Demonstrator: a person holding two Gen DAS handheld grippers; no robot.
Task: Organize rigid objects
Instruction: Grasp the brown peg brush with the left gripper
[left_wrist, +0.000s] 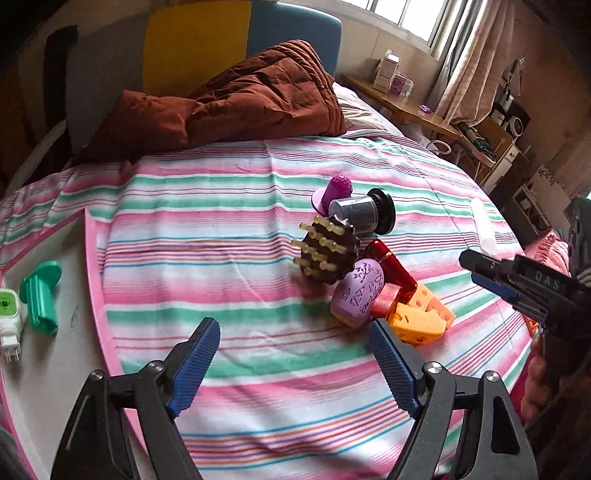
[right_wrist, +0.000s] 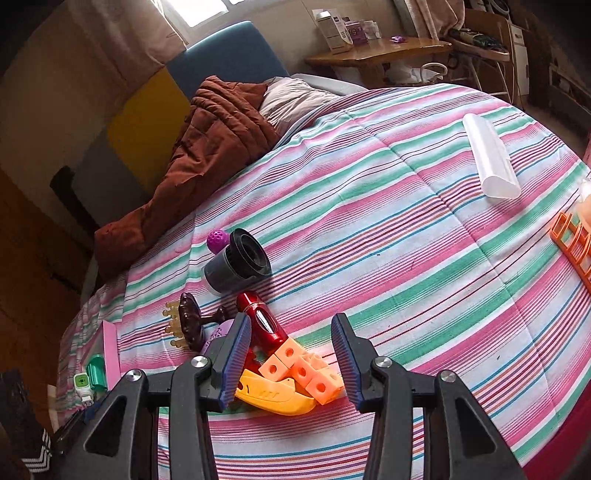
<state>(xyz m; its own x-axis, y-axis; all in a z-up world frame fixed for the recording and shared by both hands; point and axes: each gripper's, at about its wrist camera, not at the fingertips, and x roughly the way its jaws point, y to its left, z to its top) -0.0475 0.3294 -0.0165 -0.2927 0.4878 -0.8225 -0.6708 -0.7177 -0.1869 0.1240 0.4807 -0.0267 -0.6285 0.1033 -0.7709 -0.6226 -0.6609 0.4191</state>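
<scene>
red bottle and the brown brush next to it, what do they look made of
Red bottle: glossy, metallic-looking red shell with bright reflections, likely lacquered plastic or metal; can't tell which. Brown brush: dark shiny hard plastic body by the look, with translucent amber bristles that have rounded tips, probably plastic or rubber.

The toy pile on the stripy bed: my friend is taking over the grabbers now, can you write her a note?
Left gripper: open, empty, in front of the pile.
Right gripper: open, holding nothing, over the orange blocks and yellow piece.
Clustered: brown massage comb, red bottle, grey cylinder, purple pieces.
Green piece lies apart on the white surface.
Left: the pile is still unsorted.
</scene>
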